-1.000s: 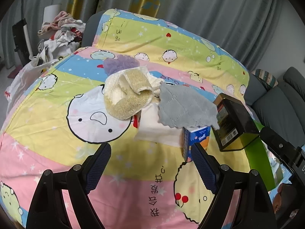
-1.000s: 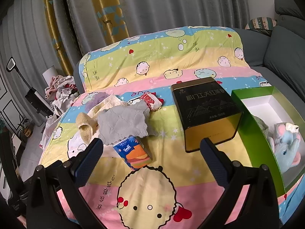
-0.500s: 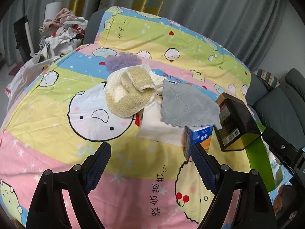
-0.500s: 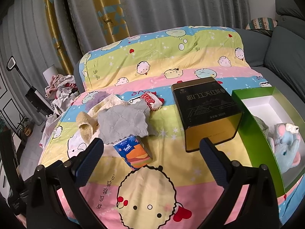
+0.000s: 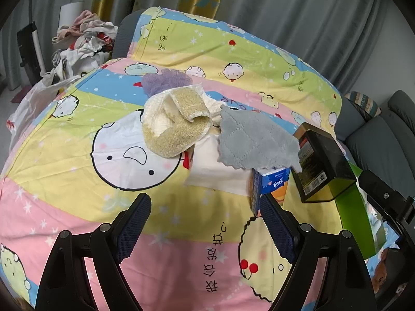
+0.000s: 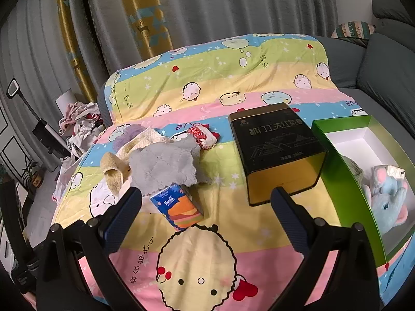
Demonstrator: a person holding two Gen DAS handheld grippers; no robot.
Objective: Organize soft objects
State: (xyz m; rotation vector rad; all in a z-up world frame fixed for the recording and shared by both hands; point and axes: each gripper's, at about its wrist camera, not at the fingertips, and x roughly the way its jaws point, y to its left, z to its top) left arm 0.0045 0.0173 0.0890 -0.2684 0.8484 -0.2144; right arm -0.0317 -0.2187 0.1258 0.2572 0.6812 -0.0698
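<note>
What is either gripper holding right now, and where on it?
Nothing. The left gripper and right gripper both hang open above the bedspread, fingers empty.

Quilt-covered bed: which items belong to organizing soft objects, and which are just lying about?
Job:
grey quilted cloth
beige loofah mitt
purple mesh puff
blue plush elephant
green open box

Lying about:
black-gold tea tin
blue tissue pack

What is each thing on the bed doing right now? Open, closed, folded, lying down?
Left tongs: open, holding nothing.
Right tongs: open, holding nothing.
Green cardboard box: open, lid off.
Blue plush elephant: lying inside the green box.
Black-and-gold tea tin: closed, lying flat.
Grey quilted cloth: spread out, draped over the tissue pack.
Blue tissue pack: lying down, partly covered.
Beige loofah mitt: crumpled.
</note>
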